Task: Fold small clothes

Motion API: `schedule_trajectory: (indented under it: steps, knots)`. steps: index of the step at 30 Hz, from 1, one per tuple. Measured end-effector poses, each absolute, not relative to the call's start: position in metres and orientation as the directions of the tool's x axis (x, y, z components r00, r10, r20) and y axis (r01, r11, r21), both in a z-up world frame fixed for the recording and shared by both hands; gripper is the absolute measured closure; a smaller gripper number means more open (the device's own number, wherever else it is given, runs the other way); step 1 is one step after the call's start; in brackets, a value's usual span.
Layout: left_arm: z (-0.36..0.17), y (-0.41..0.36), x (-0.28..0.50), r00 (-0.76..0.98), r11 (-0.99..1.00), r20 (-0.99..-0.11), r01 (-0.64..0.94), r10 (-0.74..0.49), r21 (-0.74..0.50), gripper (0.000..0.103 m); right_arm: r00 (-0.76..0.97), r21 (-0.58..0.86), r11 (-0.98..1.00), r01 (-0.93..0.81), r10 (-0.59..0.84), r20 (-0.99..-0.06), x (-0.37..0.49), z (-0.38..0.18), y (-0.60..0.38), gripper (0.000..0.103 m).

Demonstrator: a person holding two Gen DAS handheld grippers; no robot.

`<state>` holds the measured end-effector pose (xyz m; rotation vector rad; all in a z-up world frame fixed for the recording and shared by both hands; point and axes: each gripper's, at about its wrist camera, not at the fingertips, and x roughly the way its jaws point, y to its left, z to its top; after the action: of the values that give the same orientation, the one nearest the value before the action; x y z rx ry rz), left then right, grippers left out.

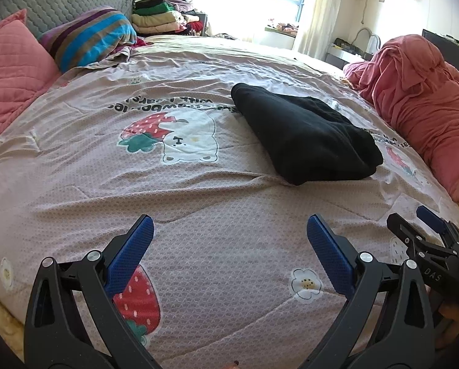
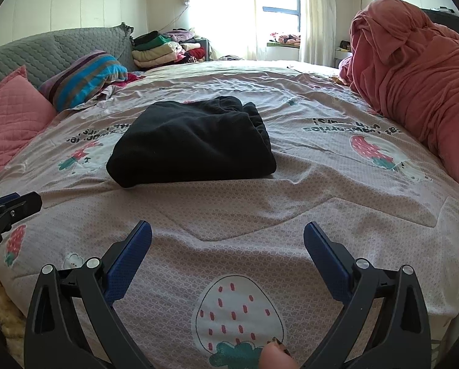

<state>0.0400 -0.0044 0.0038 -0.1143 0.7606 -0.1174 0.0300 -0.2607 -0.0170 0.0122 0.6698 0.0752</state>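
- The black garment (image 2: 192, 141) lies as a thick folded bundle in the middle of the pink strawberry-print bedspread (image 2: 244, 215), apart from everything else on the bed. From the right wrist view we see a gathered, elastic-looking edge at its far right corner.
- We judge the fold to be finished or close to it. So the first risk is that any further touch undoes it. The layers look soft and loosely stacked, and a pinch that catches only the top layer would peel it back rather than move the whole bundle.
- Our left gripper (image 1: 229, 246) hangs over the near part of the bed with its blue pads wide apart and nothing between them. It is well short of the garment.
- Our right gripper (image 2: 227, 252) is likewise spread wide and empty, and it too is well short of the bundle.
- The two tools sit close side by side, each showing at the edge of the other's view. If we swing both inward at once, they could knock together.
- The bedspread is wrinkled around the bundle. A low approach could nip the cover along with the garment and drag both.
- We cannot tell how many layers are inside the bundle, since its black cloth hides the seams.
- The heaped pink blanket (image 2: 413, 77) on the right and the striped pillow (image 2: 85, 77) on the left are well apart from the garment. They only matter if we slide the bundle a long way sideways.
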Motion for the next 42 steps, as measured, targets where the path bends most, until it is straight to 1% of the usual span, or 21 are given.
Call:
schedule_trajectory:
  steps: [13, 26, 42]
  knots:
    - [0.003, -0.002, 0.0406, 0.717, 0.989, -0.684, 0.051, -0.134, -0.14, 0.009, 0.773, 0.035, 0.998, -0.061, 0.07, -0.631, 0.031, -0.0179, -0.2621, 0.005]
    - [0.0023, 0.0004, 0.0415, 0.706, 0.995, -0.703, 0.027, -0.09, -0.101, 0.009, 0.775, 0.028, 0.998, -0.061, 0.065, -0.629, 0.0298, -0.0171, -0.2597, 0.005]
    - [0.0015, -0.0035, 0.0398, 0.702, 0.993, -0.704, 0.037, -0.106, -0.113, 0.009, 0.771, 0.026, 0.998, -0.059, 0.062, -0.633, 0.0297, -0.017, -0.2593, 0.005]
